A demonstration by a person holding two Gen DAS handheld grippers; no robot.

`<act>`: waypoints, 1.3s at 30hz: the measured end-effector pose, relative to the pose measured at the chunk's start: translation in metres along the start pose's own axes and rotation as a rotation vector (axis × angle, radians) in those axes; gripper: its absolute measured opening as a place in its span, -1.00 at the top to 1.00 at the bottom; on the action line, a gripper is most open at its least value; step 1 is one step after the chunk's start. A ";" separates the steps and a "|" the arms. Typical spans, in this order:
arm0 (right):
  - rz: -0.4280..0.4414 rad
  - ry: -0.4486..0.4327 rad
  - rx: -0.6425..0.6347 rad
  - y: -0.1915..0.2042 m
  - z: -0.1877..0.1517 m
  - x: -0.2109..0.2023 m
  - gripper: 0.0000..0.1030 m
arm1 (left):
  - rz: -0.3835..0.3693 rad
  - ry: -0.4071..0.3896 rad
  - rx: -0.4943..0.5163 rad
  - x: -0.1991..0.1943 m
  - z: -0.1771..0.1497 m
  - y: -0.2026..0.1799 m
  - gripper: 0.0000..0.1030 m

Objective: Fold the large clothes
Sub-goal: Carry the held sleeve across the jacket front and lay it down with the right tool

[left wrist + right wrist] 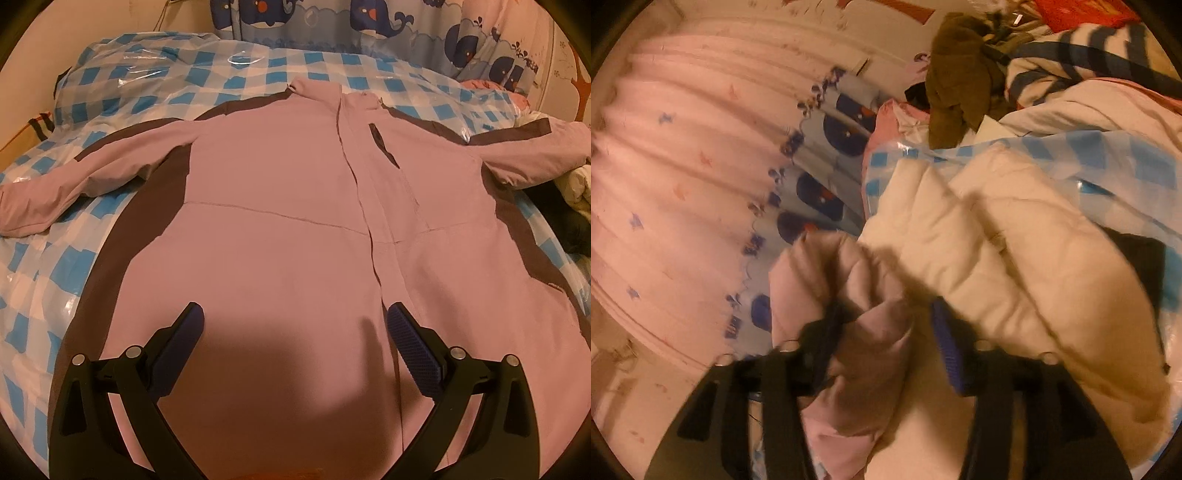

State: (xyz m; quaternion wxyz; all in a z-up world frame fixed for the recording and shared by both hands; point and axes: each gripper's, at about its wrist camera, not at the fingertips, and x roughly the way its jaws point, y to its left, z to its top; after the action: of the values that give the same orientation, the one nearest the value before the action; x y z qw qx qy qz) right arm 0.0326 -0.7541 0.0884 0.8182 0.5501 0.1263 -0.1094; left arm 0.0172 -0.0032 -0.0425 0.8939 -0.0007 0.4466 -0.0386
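Here the pink zip-front jacket with brown side panels (280, 206) lies spread face-up across the blue-checked plastic-covered bed (110, 85), ready for folding; the left gripper (295, 317) hovers open, while the right gripper (882, 314), jaws parted around its sleeve end (849, 295), has not clamped it.

cream quilt (1015, 258) crowding pink sleeve (849, 295)

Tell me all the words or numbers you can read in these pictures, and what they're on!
None can be read.
The pink jacket has a tiny light mark on its dark side panel near the hem, too small to read.
The whale curtain shows pictures only, no letters.
The right gripper's view is blurred; no writing shows on the cream quilt.
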 end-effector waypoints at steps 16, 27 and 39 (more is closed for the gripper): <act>0.061 0.066 -0.176 0.040 -0.038 0.021 -0.51 | -0.025 -0.077 0.073 -0.010 0.040 -0.016 -0.86; 0.194 0.002 -0.253 0.073 -0.050 0.006 0.53 | 0.044 -0.107 0.001 -0.001 0.040 0.009 -0.86; 0.337 0.088 -0.437 0.170 -0.114 0.012 0.53 | 0.112 -0.182 0.064 -0.022 0.051 0.012 -0.85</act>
State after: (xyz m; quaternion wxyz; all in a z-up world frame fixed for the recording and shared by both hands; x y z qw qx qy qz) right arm 0.0886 -0.5854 0.1913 0.9179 0.3779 0.0892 0.0820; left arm 0.0454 0.0091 0.0052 0.9310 0.0492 0.3616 -0.0023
